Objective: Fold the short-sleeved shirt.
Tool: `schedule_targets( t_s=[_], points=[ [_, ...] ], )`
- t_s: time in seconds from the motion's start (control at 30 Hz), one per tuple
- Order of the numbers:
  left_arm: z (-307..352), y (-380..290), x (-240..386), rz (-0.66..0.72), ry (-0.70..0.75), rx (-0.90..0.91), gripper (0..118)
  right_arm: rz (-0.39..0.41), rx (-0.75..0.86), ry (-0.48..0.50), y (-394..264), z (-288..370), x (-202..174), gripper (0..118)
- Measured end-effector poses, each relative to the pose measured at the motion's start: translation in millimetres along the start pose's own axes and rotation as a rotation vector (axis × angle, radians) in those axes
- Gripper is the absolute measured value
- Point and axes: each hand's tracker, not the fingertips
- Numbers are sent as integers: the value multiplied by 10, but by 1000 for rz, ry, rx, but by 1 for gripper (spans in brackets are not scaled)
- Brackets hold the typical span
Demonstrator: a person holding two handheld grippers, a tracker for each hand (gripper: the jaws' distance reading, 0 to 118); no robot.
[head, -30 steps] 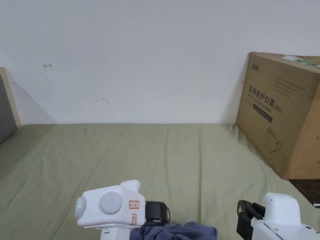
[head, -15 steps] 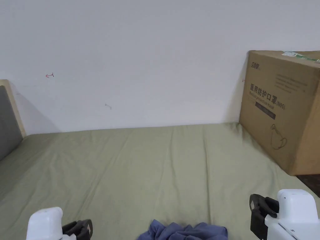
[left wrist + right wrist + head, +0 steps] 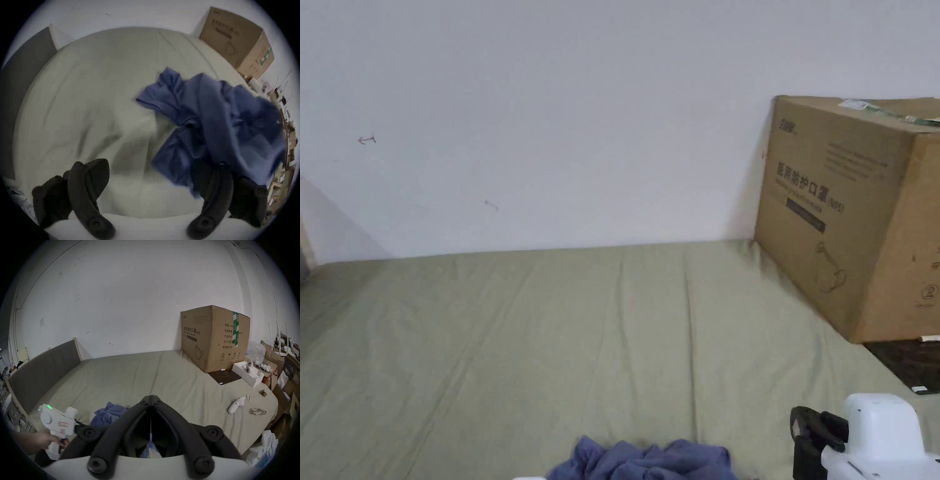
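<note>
A crumpled blue short-sleeved shirt lies near the front edge of the green bed sheet. In the left gripper view the shirt spreads to the right, and one fold hangs over the right jaw. My left gripper is open, jaws wide apart above bare sheet. A hand holds it by its white body, left of the shirt. My right gripper is shut, with a thin strip of blue cloth pinched between its jaws. It sits right of the heap.
A big cardboard box stands on the bed's far right against the white wall. A grey headboard runs along the left. Near the right edge lie a dark board, a white tray, a white object and glasses.
My left gripper left the shirt heap, swung down to the lower left and dropped below the head view. The head camera shifted sideways. The right gripper stayed at the lower right.
</note>
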Motion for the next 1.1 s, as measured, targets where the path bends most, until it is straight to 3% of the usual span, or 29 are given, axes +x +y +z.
schedule_targets(
  t_s=[0.07, 0.13, 0.17, 0.2, 0.23, 0.3, 0.37, 0.43, 0.47, 0.53, 0.57, 0.73, 0.8, 0.83, 0.9, 0.97, 1.03, 1.1],
  points=[
    [-125, 24, 90, -4, -53, -38, 105, 9, -8, -10, -25, 2, 43, 0],
    [-53, -45, 189, -63, -5, 32, 86, 23, -26, -24, -54, -32, 111, 0],
    [9, -70, 205, -83, -31, 73, 58, 22, -38, -32, -86, -61, 164, 0],
    [63, -111, 193, -94, -39, 98, 18, 12, -56, -39, -120, -109, 226, 0],
    [158, -204, 187, -100, -70, 115, 0, -11, -86, -46, -162, -178, 292, 0],
    [273, -318, 117, -32, -78, 150, 0, -72, -166, -43, -268, -367, 433, 0],
    [373, -460, -57, 39, -188, 147, 0, -130, -227, -23, -363, -556, 537, 0],
    [488, -616, -192, 95, -166, 168, 0, -185, -306, -16, -446, -770, 612, 0],
    [557, -684, -271, 111, -134, 186, 0, -197, -368, -1, -503, -908, 637, 16],
    [681, -774, -438, 166, -155, 217, 0, -195, -503, -26, -633, -1190, 644, 86],
    [742, -802, -518, 198, -181, 222, 0, -216, -518, -34, -714, -1308, 670, 90],
    [1037, -849, -674, 171, -165, 261, 0, -170, -792, -63, -1189, -1906, 739, 89],
    [1132, -845, -691, 129, -147, 285, 0, -125, -759, -72, -1246, -1880, 700, 86],
    [1176, -850, -704, 116, -142, 294, 0, -98, -718, -69, -1199, -1815, 660, 80],
    [1254, -857, -715, 93, -130, 317, 0, -56, -695, 12, -1137, -1733, 612, 46],
    [1343, -889, -748, 84, -109, 394, 0, 20, -644, -1, -1064, -1603, 558, 8],
    [1418, -893, -768, 95, -102, 425, 0, 22, -587, -4, -985, -1450, 615, 7],
    [1532, -878, -829, 136, -104, 475, 0, -89, -527, 59, -869, -1270, 719, 6]
  ],
)
